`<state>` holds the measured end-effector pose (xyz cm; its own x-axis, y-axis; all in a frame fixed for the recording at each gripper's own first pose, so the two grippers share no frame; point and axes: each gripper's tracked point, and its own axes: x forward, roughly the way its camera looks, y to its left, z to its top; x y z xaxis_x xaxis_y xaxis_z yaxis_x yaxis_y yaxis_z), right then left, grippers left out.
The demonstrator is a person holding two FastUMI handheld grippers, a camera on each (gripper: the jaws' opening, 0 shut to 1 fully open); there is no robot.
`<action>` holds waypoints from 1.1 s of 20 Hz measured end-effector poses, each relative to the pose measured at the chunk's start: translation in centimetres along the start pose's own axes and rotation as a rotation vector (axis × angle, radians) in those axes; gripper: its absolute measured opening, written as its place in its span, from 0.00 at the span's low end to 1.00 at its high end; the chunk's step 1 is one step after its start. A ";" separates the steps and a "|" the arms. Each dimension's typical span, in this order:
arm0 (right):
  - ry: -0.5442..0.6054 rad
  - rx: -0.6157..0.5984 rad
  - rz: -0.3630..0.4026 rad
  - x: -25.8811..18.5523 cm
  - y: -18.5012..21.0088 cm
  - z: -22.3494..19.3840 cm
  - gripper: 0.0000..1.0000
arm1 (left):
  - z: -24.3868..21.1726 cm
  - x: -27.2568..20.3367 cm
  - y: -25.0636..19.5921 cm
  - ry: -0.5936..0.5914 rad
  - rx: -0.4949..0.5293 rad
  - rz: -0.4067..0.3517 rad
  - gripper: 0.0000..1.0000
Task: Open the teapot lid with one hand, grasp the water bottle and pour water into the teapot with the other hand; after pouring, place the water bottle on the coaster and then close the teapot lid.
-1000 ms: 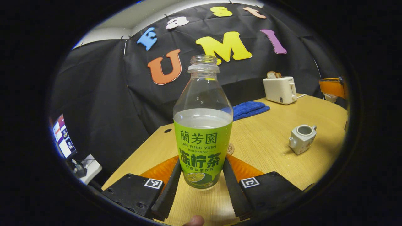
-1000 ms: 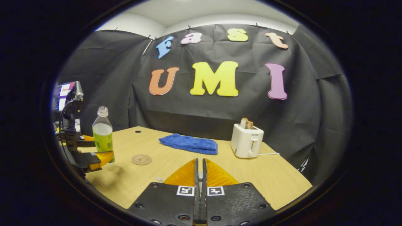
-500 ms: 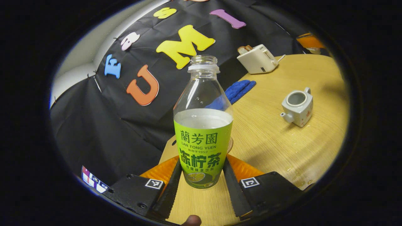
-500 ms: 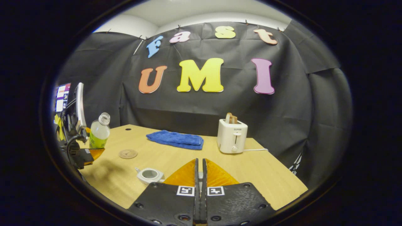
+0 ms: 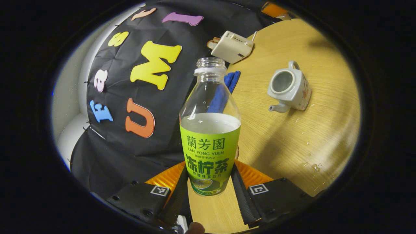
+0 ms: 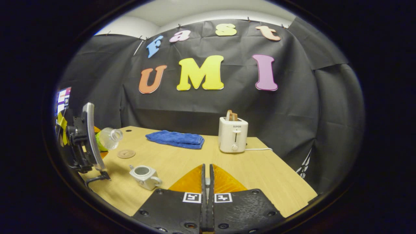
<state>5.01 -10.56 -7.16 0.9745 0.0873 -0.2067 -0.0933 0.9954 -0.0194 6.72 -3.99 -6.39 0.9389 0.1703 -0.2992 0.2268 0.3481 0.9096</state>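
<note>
At the far left of the right gripper view, the left gripper point(image 6: 97, 148) hangs over the near-left part of the wooden table point(image 6: 266, 175), with the water bottle point(image 6: 109, 139) tipped over toward the right, its open mouth pointing across the table. Just right of and below the bottle's mouth lies the round coaster point(image 6: 126, 153), flat on the wood, and nearer the camera stands the white teapot point(image 6: 144, 175) with its top open and no lid on it; bottle and teapot are apart. Farther right, toward the back wall, a folded blue towel point(image 6: 175, 139) lies on the table, and right of it stands a white toaster point(image 6: 232, 135) with a slice of bread sticking up from its slot. At the bottom middle, the right gripper point(image 6: 207, 182) has its two fingers pressed together; whether anything is pinched between them cannot be told. Seen from the left gripper view, the bottle point(image 5: 209, 130) stands between that gripper's point(image 5: 210, 188) two fingers, both pressing on the lower part of its green label, uncapped and holding clear liquid up to about the top of the label. To its right, the open teapot point(image 5: 289, 89) sits on the table point(image 5: 292, 139), spout toward the bottle, with small drops of water on the wood near it.
</note>
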 end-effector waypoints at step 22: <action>0.021 0.031 0.011 0.0 -1.7 -2.0 0.00 | 2.9 1.0 1.2 0.057 0.595 0.117 0.74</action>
<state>4.77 -12.31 -9.10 0.9689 0.0974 -0.2277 -0.0970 0.9952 0.0130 8.72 -6.11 -4.74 0.9546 0.2313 -0.1878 0.2445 -0.2480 0.9374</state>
